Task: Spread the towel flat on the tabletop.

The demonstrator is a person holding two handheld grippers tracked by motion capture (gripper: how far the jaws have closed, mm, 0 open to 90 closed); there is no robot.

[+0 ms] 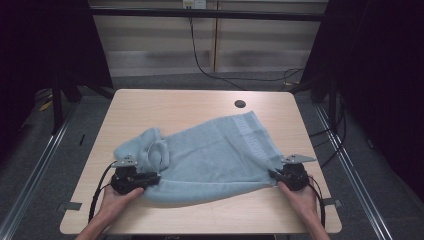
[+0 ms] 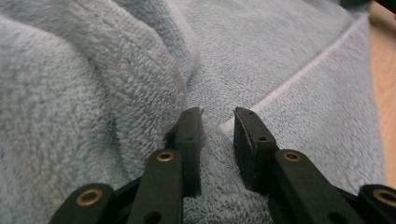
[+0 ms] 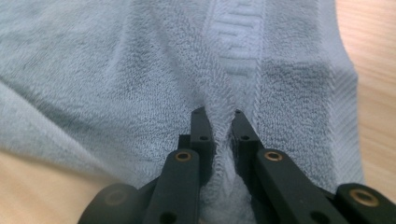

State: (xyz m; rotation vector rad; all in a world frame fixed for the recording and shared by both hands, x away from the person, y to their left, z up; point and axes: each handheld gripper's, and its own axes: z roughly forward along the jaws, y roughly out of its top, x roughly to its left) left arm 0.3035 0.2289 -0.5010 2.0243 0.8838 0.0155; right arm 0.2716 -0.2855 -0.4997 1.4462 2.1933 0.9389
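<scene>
High view: a rumpled pale blue terry towel [image 1: 210, 157] is lying across the light wooden table [image 1: 165, 105], long axis running left to right, one corner pointing toward a dark round hole [image 1: 240, 104]. Left gripper view: the left tongs [image 2: 218, 122] are standing apart, a hemmed towel edge lying between them. Right gripper view: the right tongs [image 3: 218, 122] are pinching a fold of towel beside its woven band.
</scene>
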